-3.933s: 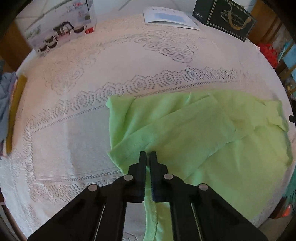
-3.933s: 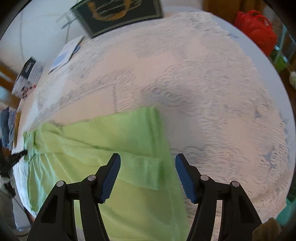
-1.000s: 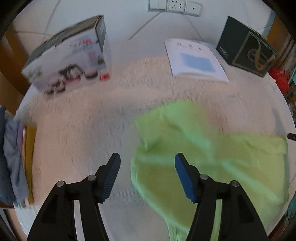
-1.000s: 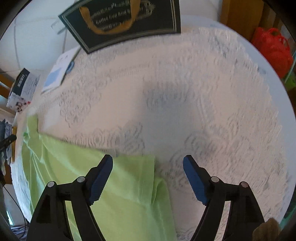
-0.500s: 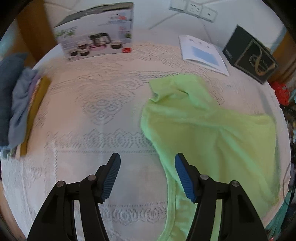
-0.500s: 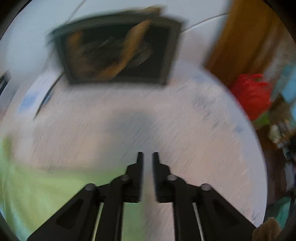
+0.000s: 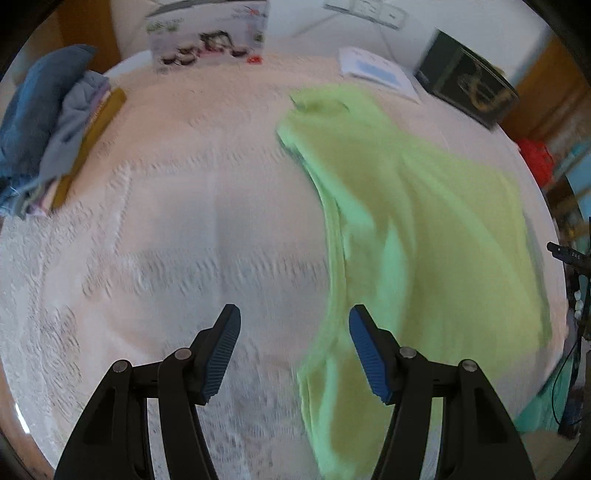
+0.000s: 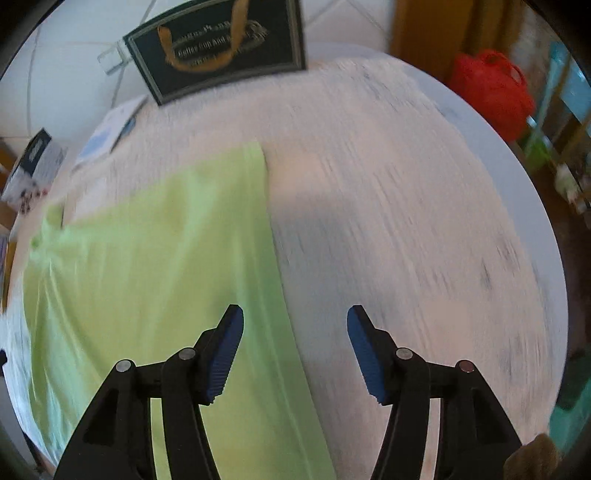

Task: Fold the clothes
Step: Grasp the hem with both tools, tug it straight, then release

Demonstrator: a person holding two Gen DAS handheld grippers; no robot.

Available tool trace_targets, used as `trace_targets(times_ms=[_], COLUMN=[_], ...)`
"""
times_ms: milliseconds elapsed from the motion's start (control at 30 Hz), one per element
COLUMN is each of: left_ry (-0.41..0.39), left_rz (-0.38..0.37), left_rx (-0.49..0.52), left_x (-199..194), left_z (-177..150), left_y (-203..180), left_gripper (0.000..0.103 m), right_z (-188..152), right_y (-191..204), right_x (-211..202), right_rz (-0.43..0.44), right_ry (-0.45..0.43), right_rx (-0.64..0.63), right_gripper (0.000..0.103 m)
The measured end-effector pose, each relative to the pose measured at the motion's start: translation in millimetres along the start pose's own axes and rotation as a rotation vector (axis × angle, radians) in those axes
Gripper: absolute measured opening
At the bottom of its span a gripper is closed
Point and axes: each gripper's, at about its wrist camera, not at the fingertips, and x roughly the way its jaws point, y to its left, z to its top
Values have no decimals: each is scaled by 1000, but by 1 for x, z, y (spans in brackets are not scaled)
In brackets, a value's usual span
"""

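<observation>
A light green garment (image 7: 413,221) lies spread on the white lace tablecloth (image 7: 166,221), reaching from the far middle to the near right edge. My left gripper (image 7: 294,339) is open and empty above the cloth, just left of the garment's near left edge. In the right wrist view the garment (image 8: 155,273) fills the left half. My right gripper (image 8: 294,339) is open and empty above the garment's straight right edge.
A pile of blue and grey clothes (image 7: 40,125) with a yellow strip sits at the table's left edge. A printed box (image 7: 207,33), a paper booklet (image 7: 376,72) and a dark box (image 7: 465,79) stand along the far side. A red bag (image 8: 491,92) is beyond the table.
My right gripper, shut half a second ago, has opened and now sits over the garment's right edge. My left gripper stayed open and drew back toward the near side.
</observation>
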Motion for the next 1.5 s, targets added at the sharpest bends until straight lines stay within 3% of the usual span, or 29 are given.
trace_targets(times_ms=[100, 300, 400, 600, 800, 833, 867, 900, 933, 967, 1000, 1033, 1067, 1200, 1333, 1433, 1467, 1500], left_ry=[42, 83, 90, 97, 97, 96, 91, 87, 87, 97, 97, 98, 98, 98, 64, 42, 36, 32], left_rz=[-26, -77, -83, -106, -108, -92, -64, -36, -22, -39, -56, -73, -90, -160, -213, -236, -230, -192], left_rx=[81, 163, 170, 130, 110, 114, 118, 122, 116, 99, 101, 103, 105, 110, 67, -10, -30, -32], left_x=[8, 17, 15, 10, 18, 19, 18, 18, 17, 15, 8, 1, -6, -33, -46, -36, -29, -19], left_z=[-26, -60, -70, -93, -105, -106, -105, -104, -103, -102, -99, -97, -95, -84, -30, 25, 43, 61], left_y=[-9, -25, -30, -38, -61, -66, -69, -73, -75, -75, -77, -79, -82, -90, -88, -84, -82, -81], left_gripper=[66, 74, 75, 75, 75, 70, 62, 30, 4, 4, 4, 4, 4, 4, 4, 6, 9, 31], right_z=[-55, -128, -150, -160, -161, -161, -160, -159, -158, -158, -159, -159, -158, -150, -111, -68, -52, -36], right_y=[-16, -25, -26, -12, -1, 1, 4, 8, 11, 13, 15, 16, 15, 3, -7, -7, -8, -10], right_x=[-22, -40, -45, -42, -31, -29, -25, -21, -18, -16, -14, -15, -18, -46, -67, -68, -64, -60], right_rz=[-8, -24, -21, 0, -4, -11, -17, -24, -31, -49, -66, -57, -49, 23, 99, 109, 94, 78], right_ry=[24, 45, 49, 51, 61, 65, 72, 78, 84, 89, 93, 95, 96, 64, -3, -51, -66, -80], right_rx=[56, 131, 155, 91, -13, -33, -49, -65, -81, -95, -109, -116, -113, -71, -42, -44, -33, -22], right_gripper=[73, 76, 85, 97, 97, 97, 93, 86, 59, 34, 33, 19, 11, 10, 10, 9, 9, 9])
